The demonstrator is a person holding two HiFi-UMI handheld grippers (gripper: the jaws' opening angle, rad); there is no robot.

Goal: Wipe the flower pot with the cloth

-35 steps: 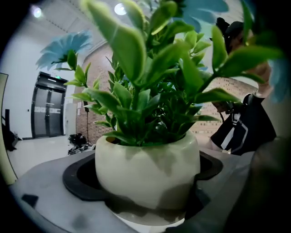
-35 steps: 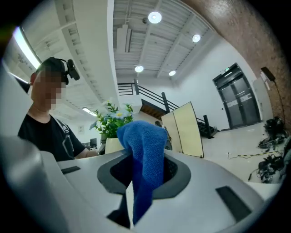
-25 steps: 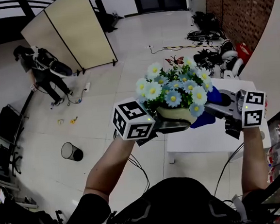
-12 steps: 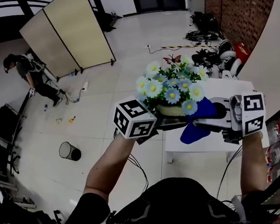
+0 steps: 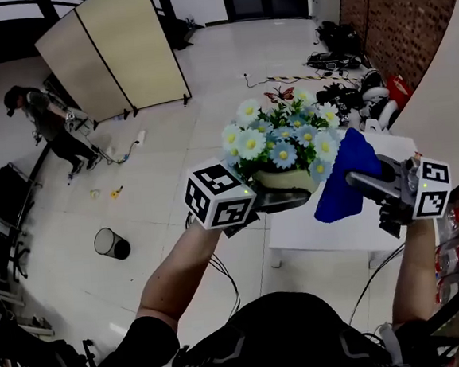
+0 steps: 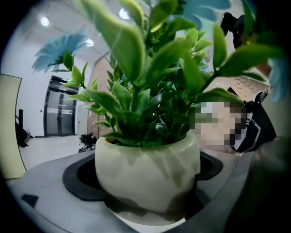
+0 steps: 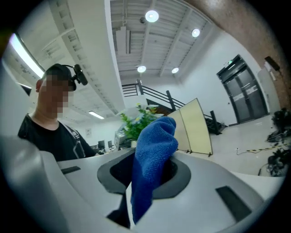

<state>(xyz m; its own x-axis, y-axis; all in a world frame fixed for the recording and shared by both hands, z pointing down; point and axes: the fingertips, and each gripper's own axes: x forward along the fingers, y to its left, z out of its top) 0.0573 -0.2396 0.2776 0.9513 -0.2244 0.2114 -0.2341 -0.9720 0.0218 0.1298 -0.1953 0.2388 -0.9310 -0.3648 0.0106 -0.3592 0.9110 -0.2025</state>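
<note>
Up above the white table (image 5: 329, 230), my left gripper (image 5: 282, 204) squeezes the pale green round flower pot (image 5: 287, 183) between its jaws. At 3 o'clock from it, my right gripper (image 5: 363, 181) pinches the soft blue cloth (image 5: 341, 186) in its jaws, close beside the flowers (image 5: 281, 138). I think wiping is the step now. Next, the cloth must press on the pot's side and rub.

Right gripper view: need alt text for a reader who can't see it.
The right gripper pinches a blue cloth that stands upright at centre. Behind it show the green leaves of the flower pot, a person in black at left, and a beige folding screen at right.
</note>
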